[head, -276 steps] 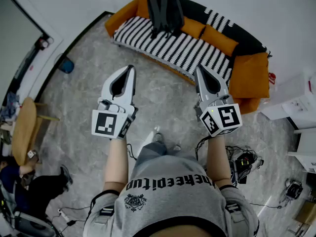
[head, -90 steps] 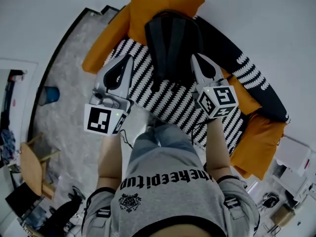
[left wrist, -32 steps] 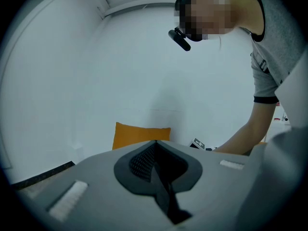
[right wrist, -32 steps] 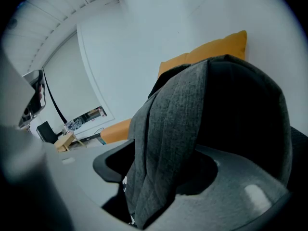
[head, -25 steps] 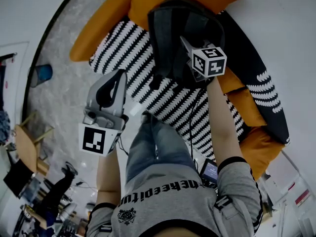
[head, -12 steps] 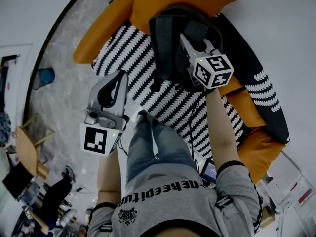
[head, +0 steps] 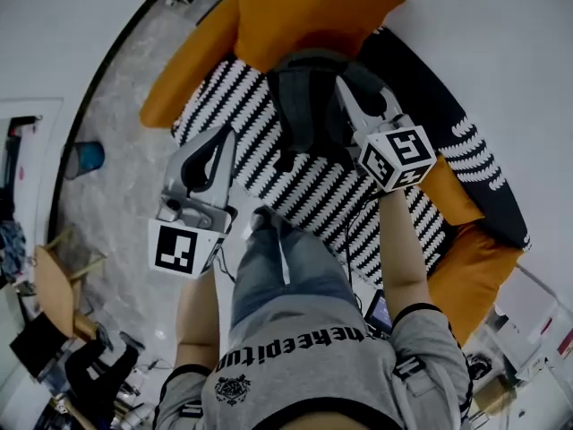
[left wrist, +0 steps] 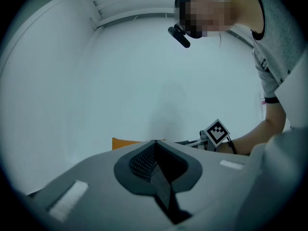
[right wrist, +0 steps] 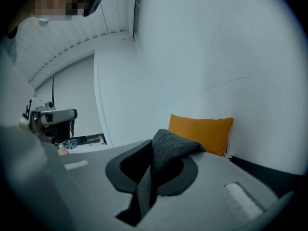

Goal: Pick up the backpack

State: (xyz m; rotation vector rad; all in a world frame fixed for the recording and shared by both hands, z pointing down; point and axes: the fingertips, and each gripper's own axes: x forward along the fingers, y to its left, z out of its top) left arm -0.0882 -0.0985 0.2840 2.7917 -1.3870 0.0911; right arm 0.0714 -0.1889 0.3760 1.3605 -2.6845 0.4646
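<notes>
The dark grey backpack [head: 303,106] hangs against the sofa back, over the striped seat cover [head: 224,106]. My right gripper [head: 344,86] is raised at the backpack's top, shut on its grey fabric handle [right wrist: 172,149]. In the right gripper view the handle bulges out between the closed jaws of the right gripper [right wrist: 153,147]. My left gripper [head: 229,134] hovers in front of the sofa, left of the backpack and apart from it. The left gripper [left wrist: 155,143] has its jaws shut with nothing between them.
The orange sofa carries an orange cushion [head: 304,12] behind the backpack and a black throw [head: 448,124] to the right. A blue bin [head: 82,159] and a wooden chair [head: 54,285] stand on the grey floor at left. A white wall runs behind the sofa.
My right gripper has closed on the backpack's handle and risen, drawing the top of the backpack up with it. The left gripper has risen a little.
</notes>
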